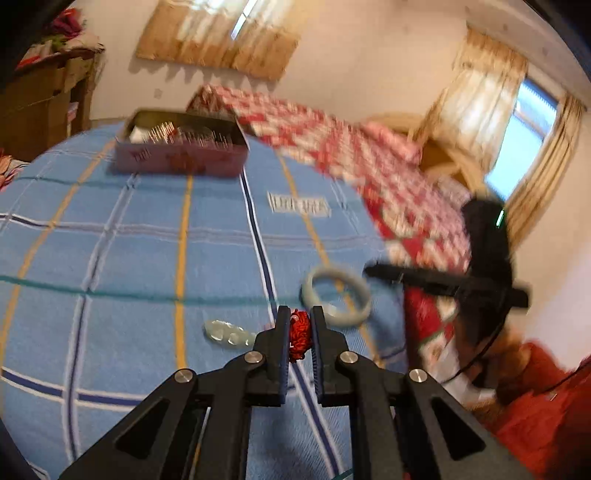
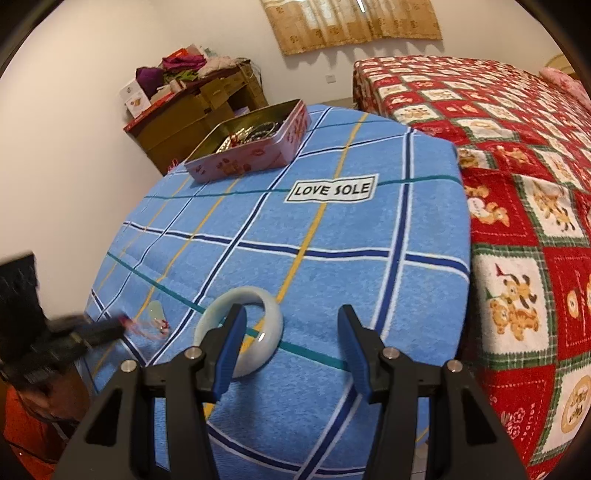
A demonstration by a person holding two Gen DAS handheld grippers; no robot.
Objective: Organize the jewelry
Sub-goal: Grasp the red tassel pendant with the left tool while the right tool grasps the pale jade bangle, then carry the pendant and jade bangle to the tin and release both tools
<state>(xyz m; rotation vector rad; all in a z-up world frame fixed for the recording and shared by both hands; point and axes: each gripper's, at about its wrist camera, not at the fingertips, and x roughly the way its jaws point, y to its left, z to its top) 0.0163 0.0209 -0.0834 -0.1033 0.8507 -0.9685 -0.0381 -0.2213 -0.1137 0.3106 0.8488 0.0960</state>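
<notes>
Left tongs [image 1: 300,334] we see pinching a red knotted cord [image 1: 299,336] above the blue plaid towel [image 1: 147,258]; right tongs [image 2: 291,347] stand spread over a pale jade bangle [image 2: 258,332], one finger inside its ring. Farther back sits the jewelry tin [image 2: 280,147].

A bedroom in a home. Right of the frame in the right wrist view: a bed [image 2: 517,155] under a red patchwork quilt printed with cartoon bears. Centre: a surface draped in a blue plaid towel [image 2: 295,240] labelled "LOVE SOLE", carrying an open pink tin [image 2: 255,155] of jewelry at its far edge. Upper left: a brown cabinet [image 2: 177,122] against the plain white wall, piled with folded clothes and boxes. Top centre: a beige patterned curtain [image 2: 351,26]. Right of the left wrist view: a daylit window [image 1: 524,147] with drawn-back curtains.
</notes>
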